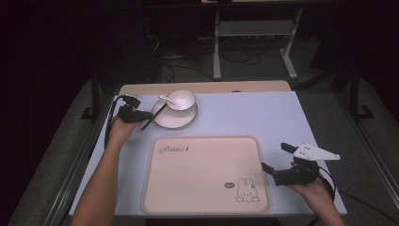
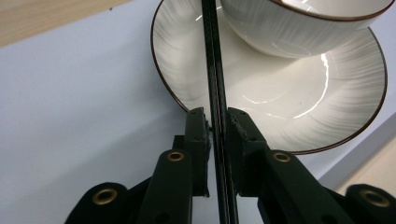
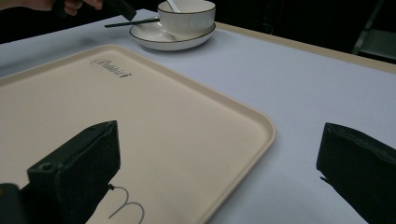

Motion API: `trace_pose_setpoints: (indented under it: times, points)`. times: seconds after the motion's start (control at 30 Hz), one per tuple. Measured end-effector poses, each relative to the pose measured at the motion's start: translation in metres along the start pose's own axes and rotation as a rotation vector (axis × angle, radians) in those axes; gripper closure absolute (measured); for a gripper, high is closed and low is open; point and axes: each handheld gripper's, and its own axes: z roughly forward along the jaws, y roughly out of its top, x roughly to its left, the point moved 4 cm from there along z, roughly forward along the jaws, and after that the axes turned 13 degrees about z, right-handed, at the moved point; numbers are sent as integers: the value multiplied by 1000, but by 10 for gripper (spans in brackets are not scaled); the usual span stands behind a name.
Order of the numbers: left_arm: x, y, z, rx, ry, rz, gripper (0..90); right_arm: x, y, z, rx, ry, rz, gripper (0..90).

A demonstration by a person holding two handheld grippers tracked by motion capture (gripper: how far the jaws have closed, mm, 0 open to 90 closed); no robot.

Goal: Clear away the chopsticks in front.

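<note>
A white bowl (image 1: pixel 180 99) with a white spoon (image 1: pixel 165 99) in it stands on a white brown-rimmed saucer (image 1: pixel 172 121) at the back left of the table. My left gripper (image 1: pixel 147 114) is shut on a pair of black chopsticks (image 1: pixel 155 116), which slant over the saucer's left edge. In the left gripper view the chopsticks (image 2: pixel 214 70) run straight up between the jaws, over the saucer (image 2: pixel 280 102) toward the bowl (image 2: pixel 299 28). My right gripper (image 1: pixel 274 157) is open at the right edge of the beige tray (image 1: pixel 197 188), nothing between its fingers (image 3: pixel 84 158).
The beige tray with a rabbit drawing (image 1: pixel 247 190) and script lettering (image 1: pixel 174 149) lies at the front centre on a pale blue mat (image 1: pixel 263 117). Behind the table are dark floor, cables and a white stand (image 1: pixel 254 33).
</note>
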Motion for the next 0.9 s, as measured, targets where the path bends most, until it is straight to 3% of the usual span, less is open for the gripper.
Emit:
trace_pose_setpoints:
  times: [0.4, 0.67, 0.9]
  points:
    - [0, -15, 7, 46, -18, -22, 835, 0, -1, 1, 3, -2, -3, 0]
    - [1, -16, 6, 53, -16, -31, 860, 0, -1, 1, 6, -4, -7, 0]
    - [5, -22, -10, 30, -5, -54, 864, 0, -2, 3, 16, -10, -14, 0]
